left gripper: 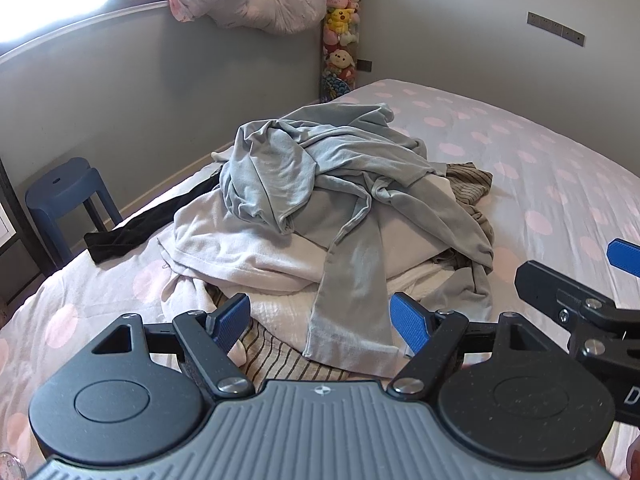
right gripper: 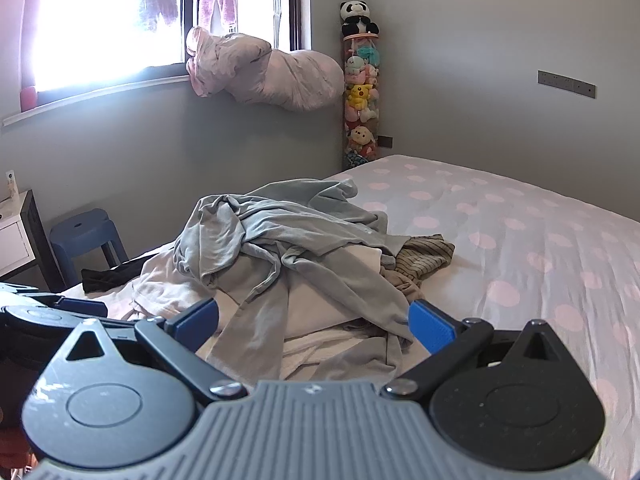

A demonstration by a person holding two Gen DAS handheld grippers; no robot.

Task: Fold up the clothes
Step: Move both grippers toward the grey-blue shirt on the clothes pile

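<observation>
Left wrist view: I am holding my left gripper (left gripper: 320,322) spread wide and empty at the bottom of the frame, hovering just before the clothes pile (left gripper: 320,208) heaped mid-frame on the dotted bed (left gripper: 540,160). A pale blue-grey garment (left gripper: 288,168) is lying crumpled on top, one sleeve (left gripper: 352,292) trailing toward me.

Right wrist view: I am keeping my right gripper (right gripper: 314,326) released too, gripping nothing, low in frame near the pile. Nothing is looking folded yet; I judge everything remains

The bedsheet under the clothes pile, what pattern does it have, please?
Pale bedsheet with pink polka dots; right wrist view.
</observation>
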